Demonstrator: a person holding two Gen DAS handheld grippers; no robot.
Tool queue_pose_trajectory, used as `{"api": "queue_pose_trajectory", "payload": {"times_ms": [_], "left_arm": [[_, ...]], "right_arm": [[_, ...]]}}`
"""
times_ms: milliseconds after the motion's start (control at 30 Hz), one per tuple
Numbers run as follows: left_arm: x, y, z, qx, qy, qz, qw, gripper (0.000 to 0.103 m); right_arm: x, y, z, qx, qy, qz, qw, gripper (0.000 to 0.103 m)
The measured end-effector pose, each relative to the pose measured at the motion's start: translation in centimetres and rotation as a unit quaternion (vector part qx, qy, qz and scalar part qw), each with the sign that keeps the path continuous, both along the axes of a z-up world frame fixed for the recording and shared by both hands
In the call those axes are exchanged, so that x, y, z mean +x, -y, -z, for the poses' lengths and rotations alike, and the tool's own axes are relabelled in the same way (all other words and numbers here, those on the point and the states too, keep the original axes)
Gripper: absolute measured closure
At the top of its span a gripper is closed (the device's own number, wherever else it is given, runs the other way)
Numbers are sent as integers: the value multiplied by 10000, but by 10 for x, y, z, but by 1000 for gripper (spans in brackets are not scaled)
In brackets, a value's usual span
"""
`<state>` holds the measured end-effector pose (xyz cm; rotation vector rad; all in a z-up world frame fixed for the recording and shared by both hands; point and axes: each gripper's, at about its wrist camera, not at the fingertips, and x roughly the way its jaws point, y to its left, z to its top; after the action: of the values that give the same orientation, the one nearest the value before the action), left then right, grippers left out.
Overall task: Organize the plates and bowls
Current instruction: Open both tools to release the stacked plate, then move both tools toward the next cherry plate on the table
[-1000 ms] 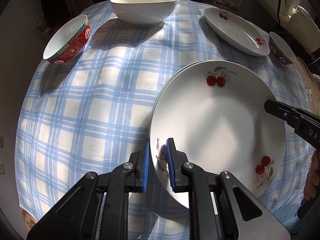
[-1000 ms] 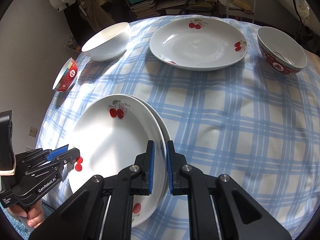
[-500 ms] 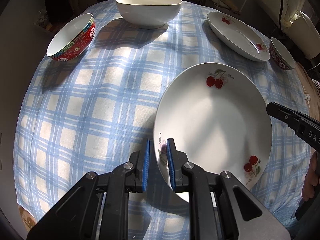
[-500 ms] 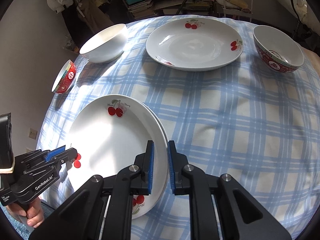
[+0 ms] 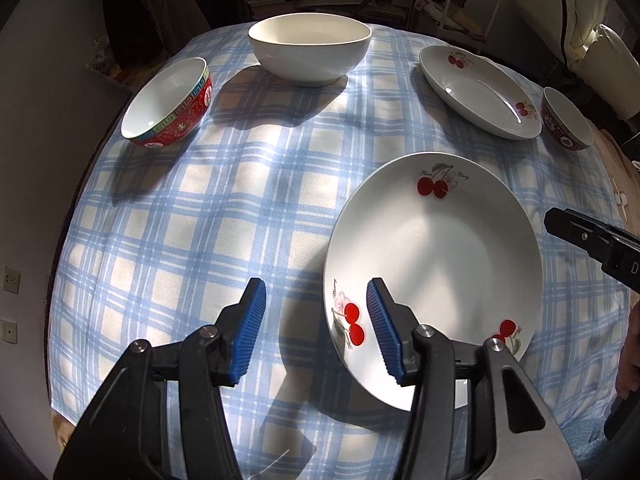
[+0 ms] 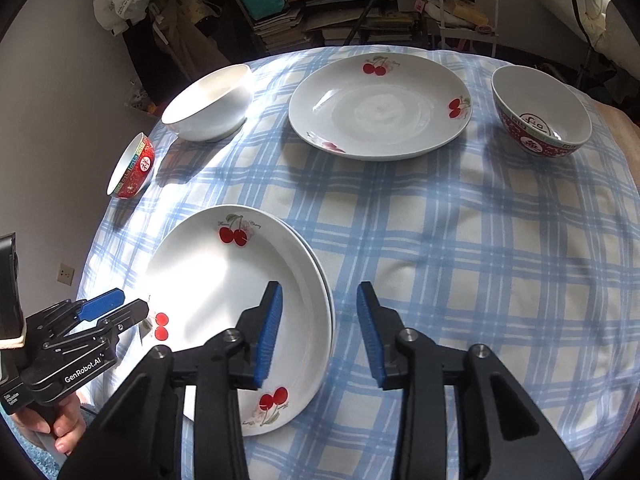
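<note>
A white cherry-print plate (image 5: 436, 264) lies stacked on a second plate (image 6: 316, 264) near the table's front edge; it also shows in the right wrist view (image 6: 224, 292). My left gripper (image 5: 316, 328) is open, its jaws straddling the stack's left rim. My right gripper (image 6: 320, 328) is open, straddling the right rim. A third cherry plate (image 6: 380, 108) lies at the back. A white bowl (image 5: 308, 48) and two red patterned bowls (image 5: 168, 104) (image 6: 540, 112) stand around it.
The round table has a blue checked cloth (image 5: 208, 216). Shelves with books and clutter (image 6: 328, 8) stand behind the table, a grey wall (image 6: 52, 92) to the left. My left gripper also shows in the right wrist view (image 6: 116, 308).
Both grippers were shut on the top plate's rim and have opened. The plate has come down onto the plate beneath it and lies flat.
</note>
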<state>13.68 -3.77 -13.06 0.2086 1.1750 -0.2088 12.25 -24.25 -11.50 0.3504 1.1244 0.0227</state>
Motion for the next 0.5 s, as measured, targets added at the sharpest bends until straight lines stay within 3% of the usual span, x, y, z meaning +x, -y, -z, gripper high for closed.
{"api": "queue_pose_trajectory", "payload": {"times_ms": [67,133,200,300,500], "left_arm": [[1,3,-5,116,115,24,9999,32],[2,7,-10,215,271,35,9994,19],[4,12,-16,244,377,110,9989,16],[6,19,-24,246,423,254,9985,14],[20,35,-37,218,432,354,9982,14]], "right_arm": [[2,3,-3,-11,0,3,10000,49],[3,10,-8,-107,67,107,9999,33],[3,20,-14,-220,151,306,9992,13],[7,33,-21,-229,215,427,9986,6],[16,52,-34,-177,325,422,9984,5]]}}
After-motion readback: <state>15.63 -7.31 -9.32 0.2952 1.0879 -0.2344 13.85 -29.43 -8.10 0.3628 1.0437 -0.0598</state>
